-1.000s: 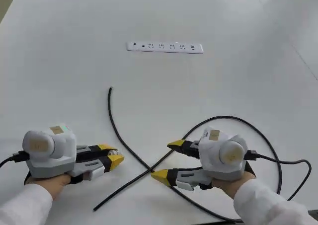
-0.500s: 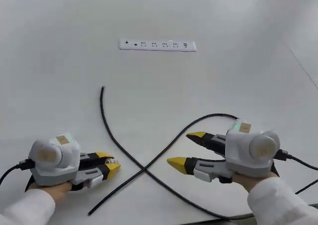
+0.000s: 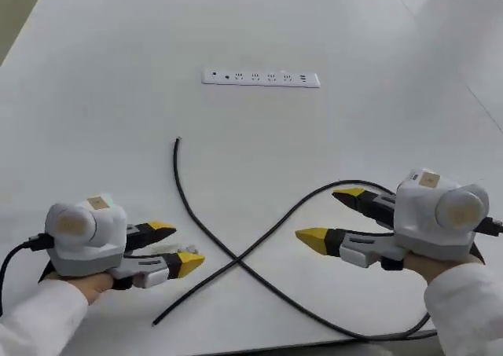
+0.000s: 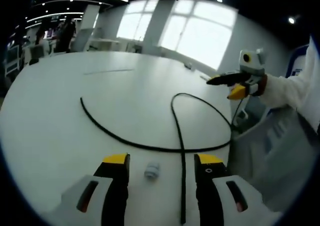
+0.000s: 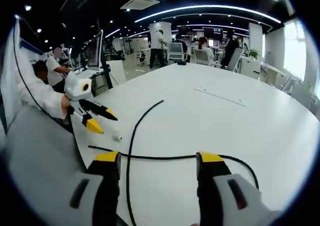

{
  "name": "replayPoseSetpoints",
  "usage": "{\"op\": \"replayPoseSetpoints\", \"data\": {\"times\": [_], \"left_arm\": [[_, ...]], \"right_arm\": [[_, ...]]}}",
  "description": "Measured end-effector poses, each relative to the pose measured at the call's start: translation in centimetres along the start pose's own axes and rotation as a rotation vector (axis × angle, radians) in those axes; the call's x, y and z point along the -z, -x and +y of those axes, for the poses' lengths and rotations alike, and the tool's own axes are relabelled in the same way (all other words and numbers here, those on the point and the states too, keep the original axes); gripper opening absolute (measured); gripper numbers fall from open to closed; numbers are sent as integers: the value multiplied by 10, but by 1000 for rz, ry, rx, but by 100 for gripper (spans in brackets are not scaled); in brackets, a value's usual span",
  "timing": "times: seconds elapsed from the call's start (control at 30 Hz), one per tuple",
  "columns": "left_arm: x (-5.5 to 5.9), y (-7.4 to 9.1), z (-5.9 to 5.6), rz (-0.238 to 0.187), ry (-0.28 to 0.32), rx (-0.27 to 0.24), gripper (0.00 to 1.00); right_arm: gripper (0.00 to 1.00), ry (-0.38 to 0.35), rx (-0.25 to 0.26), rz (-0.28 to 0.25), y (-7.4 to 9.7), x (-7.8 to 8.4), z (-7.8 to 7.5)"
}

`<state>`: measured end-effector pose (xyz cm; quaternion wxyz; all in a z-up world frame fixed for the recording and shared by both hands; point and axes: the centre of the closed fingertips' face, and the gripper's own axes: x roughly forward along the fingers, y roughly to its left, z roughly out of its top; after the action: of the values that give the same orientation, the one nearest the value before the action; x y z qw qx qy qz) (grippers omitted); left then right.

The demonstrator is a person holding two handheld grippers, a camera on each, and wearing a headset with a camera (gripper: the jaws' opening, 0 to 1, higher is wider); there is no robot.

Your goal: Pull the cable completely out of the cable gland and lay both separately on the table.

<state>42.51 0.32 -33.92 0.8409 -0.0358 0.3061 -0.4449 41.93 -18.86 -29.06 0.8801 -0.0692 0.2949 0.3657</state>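
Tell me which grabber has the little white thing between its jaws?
The left gripper: the small white cable gland lies on the table between its open jaws. The right gripper's open jaws point at black cable instead.

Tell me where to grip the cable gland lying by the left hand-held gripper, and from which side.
Grip the cable gland across its short white body, coming straight ahead with the left hand-held gripper. It lies on the table between that gripper's open jaws, apart from the cable, so closing there should probably catch it alone.
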Motion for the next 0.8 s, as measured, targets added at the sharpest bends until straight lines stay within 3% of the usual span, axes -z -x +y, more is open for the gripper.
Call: {"op": "replayPoseSetpoints", "data": {"times": [0.07, 0.2, 0.27, 0.43, 0.6, 0.8], "left_arm": [[-8, 13, -3, -5, 4, -8, 58], [-24, 49, -14, -7, -43, -55, 71], [-28, 65, -19, -10, -37, -70, 77], [-37, 106, -34, -70, 34, -117, 89], [-35, 139, -45, -88, 25, -169, 91], [-21, 159, -53, -72, 43, -199, 93]], "right_arm": [[66, -6, -3, 15, 11, 5, 2], [68, -5, -3, 41, 35, 17, 6], [68, -9, 0, 59, 47, 23, 7], [70, -34, 12, 79, 70, 35, 4], [72, -69, 34, 97, 94, 41, 2], [72, -124, 67, 92, 110, 46, -6]]}}
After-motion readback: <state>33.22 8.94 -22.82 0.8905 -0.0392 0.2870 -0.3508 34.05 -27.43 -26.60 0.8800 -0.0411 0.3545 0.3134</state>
